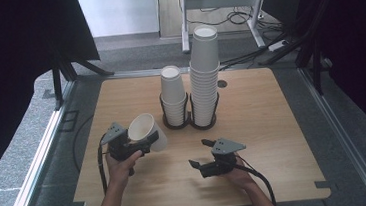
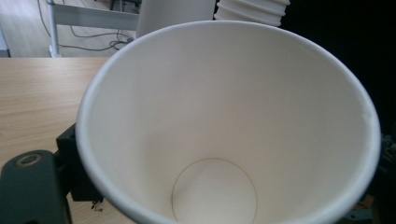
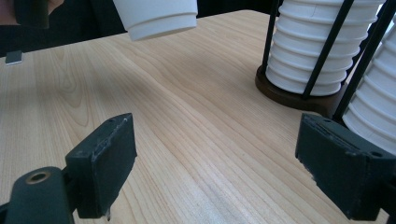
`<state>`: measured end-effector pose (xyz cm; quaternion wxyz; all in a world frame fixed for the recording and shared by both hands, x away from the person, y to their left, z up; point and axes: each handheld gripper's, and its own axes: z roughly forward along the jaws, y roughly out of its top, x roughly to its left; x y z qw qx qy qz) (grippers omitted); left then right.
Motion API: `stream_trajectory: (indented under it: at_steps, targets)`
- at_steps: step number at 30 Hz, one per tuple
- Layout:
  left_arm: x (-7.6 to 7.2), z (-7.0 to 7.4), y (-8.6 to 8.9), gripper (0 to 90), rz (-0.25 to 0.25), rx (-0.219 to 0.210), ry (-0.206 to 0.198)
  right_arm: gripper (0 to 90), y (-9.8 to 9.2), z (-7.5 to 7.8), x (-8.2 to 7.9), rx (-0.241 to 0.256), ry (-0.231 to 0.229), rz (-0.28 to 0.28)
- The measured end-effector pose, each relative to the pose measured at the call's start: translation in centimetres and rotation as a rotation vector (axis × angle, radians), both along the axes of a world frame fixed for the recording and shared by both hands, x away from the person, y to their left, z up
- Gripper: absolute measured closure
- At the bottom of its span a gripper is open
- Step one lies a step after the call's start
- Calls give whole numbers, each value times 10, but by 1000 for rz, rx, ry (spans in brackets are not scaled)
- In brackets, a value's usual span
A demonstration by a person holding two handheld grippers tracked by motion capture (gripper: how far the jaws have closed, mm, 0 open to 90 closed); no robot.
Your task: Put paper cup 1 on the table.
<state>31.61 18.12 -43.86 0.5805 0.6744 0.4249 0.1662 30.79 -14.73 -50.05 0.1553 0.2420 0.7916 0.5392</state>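
Note:
A single white paper cup [image 1: 147,131] is tilted on its side above the table's left half, with my left gripper [image 1: 139,139] shut on it. In the left gripper view I look straight into the cup's mouth [image 2: 224,116], with one black jaw showing at its left. My right gripper [image 1: 200,153] is open and holds nothing, low over the wood near the front middle. In the right gripper view its jaws stand wide apart [image 3: 224,158], and the base of the held cup [image 3: 156,16] hangs at the top left.
Two stacks of white cups stand in dark wire holders at the table's middle back: a short stack [image 1: 174,96] and a taller stack [image 1: 205,76] to its right. Both are close ahead of the right gripper [image 3: 317,51]. Bare wooden table [image 1: 273,125] spreads to the right.

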Motion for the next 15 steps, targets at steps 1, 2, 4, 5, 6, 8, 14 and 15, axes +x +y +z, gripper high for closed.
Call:
stream_trajectory:
  at_steps: [1,2,4,5,6,8,14,15]
  targets:
    - [0,0,1,132,5,3,2,126,0,0,0,3,0,-1]
    - [0,0,2,132,9,6,5,126,0,0,0,2,0,-1]
    - [1,-1,5,132,22,14,6,127,0,-1,0,2,1,-2]
    - [1,-1,6,132,31,20,7,127,0,-1,0,2,2,-2]
    - [2,-2,7,132,40,29,7,128,0,-1,0,-1,2,-2]
    - [3,-3,9,131,67,57,8,128,0,-1,1,-3,2,-3]
    - [7,-8,15,130,110,100,42,128,-1,-1,1,-3,0,-10]
    - [7,-9,15,130,119,112,44,128,-1,-1,1,-4,1,-11]
